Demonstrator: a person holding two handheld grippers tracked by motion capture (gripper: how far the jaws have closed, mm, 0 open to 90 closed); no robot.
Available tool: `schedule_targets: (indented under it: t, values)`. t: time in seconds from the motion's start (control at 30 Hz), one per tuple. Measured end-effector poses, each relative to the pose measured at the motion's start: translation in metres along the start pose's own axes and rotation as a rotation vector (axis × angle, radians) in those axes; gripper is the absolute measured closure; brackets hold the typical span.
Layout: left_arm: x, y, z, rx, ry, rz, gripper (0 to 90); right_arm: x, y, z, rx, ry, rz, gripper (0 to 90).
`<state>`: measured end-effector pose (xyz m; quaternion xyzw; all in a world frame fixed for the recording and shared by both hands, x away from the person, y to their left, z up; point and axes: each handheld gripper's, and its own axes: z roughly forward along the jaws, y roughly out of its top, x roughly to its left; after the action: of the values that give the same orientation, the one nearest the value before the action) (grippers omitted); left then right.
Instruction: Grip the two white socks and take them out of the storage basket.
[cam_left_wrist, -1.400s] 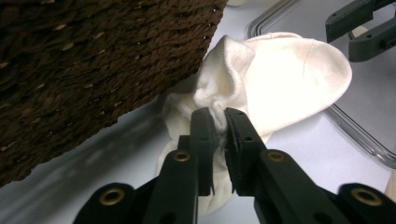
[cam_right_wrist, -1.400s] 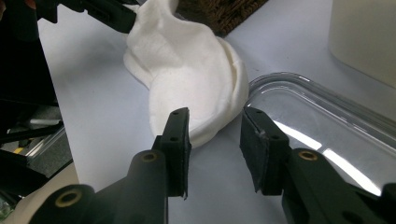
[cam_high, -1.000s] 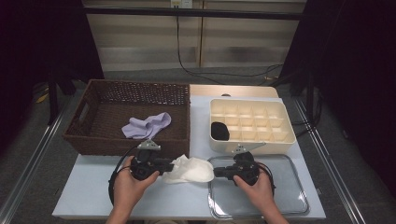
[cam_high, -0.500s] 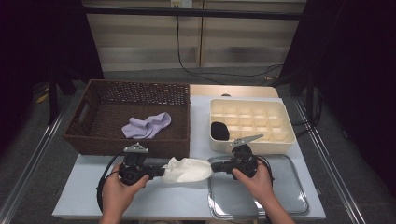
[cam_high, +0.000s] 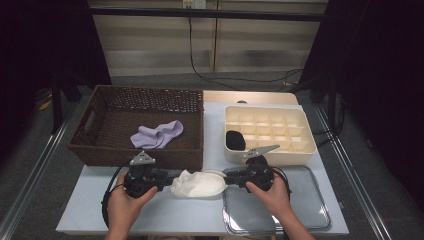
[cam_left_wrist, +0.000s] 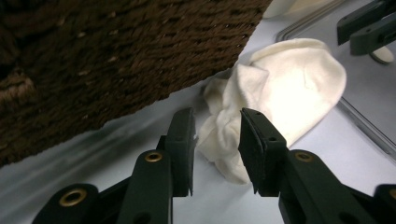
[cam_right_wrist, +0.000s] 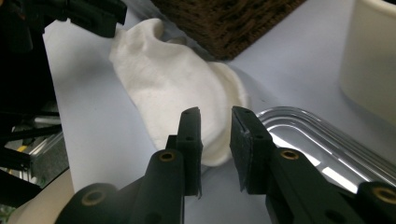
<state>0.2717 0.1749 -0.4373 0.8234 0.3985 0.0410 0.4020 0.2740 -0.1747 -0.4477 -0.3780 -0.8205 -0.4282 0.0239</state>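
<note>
Both sets of jaws have just been opening. On my left gripper (cam_left_wrist: 215, 140) they now stand a little apart, with the bunched end of the white sock (cam_left_wrist: 275, 98) lying in the gap but neither pad pressing on it. Same on my right gripper (cam_right_wrist: 215, 140): a narrow gap, the sock's rounded end (cam_right_wrist: 182, 88) just ahead of the tips and between them, nothing pinched.

So that is a release. A second ago, in the high view, the two grippers had the sock clamped at either end; now it lies slack on the table, let go on both sides. The left hand has also slid a little outward along the table's near edge, and the sock sits more stretched out than it did.

From above, the white sock (cam_high: 199, 184) rests on the pale tabletop (cam_high: 165, 215) between the left gripper (cam_high: 165, 178) and the right gripper (cam_high: 231, 179), just in front of the wicker basket (cam_high: 90, 150). Its right end touches the rim of the metal tray (cam_high: 320, 220).

I read this as a flattening or folding step finished, with the next grab to come. A lilac sock (cam_high: 156, 135) waits in the basket, and a dark bundle (cam_high: 235, 140) sits in a front left cell of the cream divider box (cam_high: 305, 145).
</note>
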Motion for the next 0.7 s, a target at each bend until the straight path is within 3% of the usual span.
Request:
schedule_targets:
  t: [0.13, 0.23, 0.4, 0.57, 0.7]
  values:
    - [-0.005, -0.001, 0.011, 0.027, -0.019, 0.050, 64.5, 0.009, -0.001, 0.010, 0.043, -0.031, -0.037, 69.7]
    - [-0.007, -0.002, 0.018, 0.064, -0.019, 0.060, 69.1, 0.011, -0.004, 0.019, 0.079, -0.079, -0.068, 70.3]
    - [-0.007, -0.005, 0.025, 0.112, 0.002, 0.067, 79.5, 0.008, -0.007, 0.025, 0.100, -0.104, -0.070, 84.4]
    - [-0.009, -0.004, 0.021, 0.115, 0.001, 0.054, 82.5, 0.008, -0.006, 0.024, 0.112, -0.106, -0.063, 88.9]
    - [-0.010, 0.000, 0.014, 0.090, -0.018, 0.044, 83.1, 0.012, -0.001, 0.016, 0.070, -0.119, -0.087, 89.3]
